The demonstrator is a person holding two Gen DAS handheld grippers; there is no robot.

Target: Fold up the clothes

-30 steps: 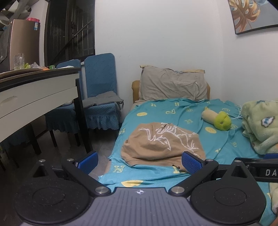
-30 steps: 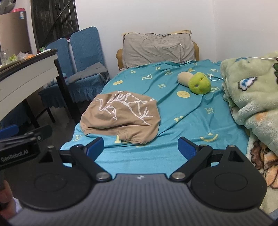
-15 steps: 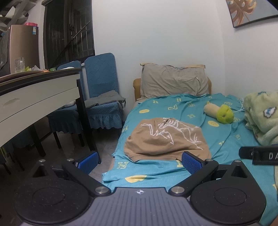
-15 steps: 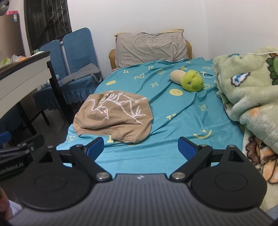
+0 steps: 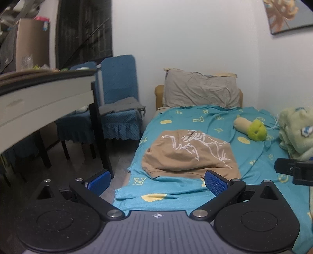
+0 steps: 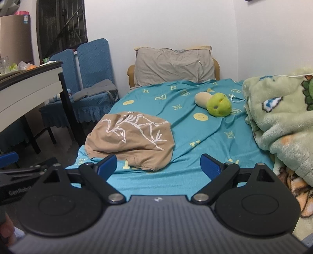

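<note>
Two tongs held up in the air at the foot of a bed (image 5: pixel 176 192), side by side.

Left gripper (image 5: pixel 157 180): blue pads wide apart, nothing between them. Right gripper (image 6: pixel 159 165): blue pads wide apart too, nothing held. Not touching any cloth.

A tan shirt (image 5: pixel 188 154) with a white drawing on it, lying in a bumpy heap on the teal sheet (image 6: pixel 195 136), near the foot of the bed and toward its left edge. In the left wrist view, straight ahead at 12 o'clock, just past the pads. In the right wrist view, the same tan shirt (image 6: pixel 130 139) up at about 11 o'clock, past the left pad. Not folded yet.

Farther up the bed at 1 o'clock, a green and cream soft toy (image 6: pixel 214 102), well apart from the shirt. A grey pillow (image 6: pixel 174 67) standing against the wall at 12 o'clock. A fluffy pale green blanket (image 6: pixel 279 121) piled at 3 o'clock on the right side of the bed.

Off the bed at 10 o'clock, blue chairs (image 5: pixel 117 109) beside a white desk (image 5: pixel 45 101). A grey cloth on one chair seat. A picture (image 5: pixel 287 14) high on the wall at 1 o'clock.
</note>
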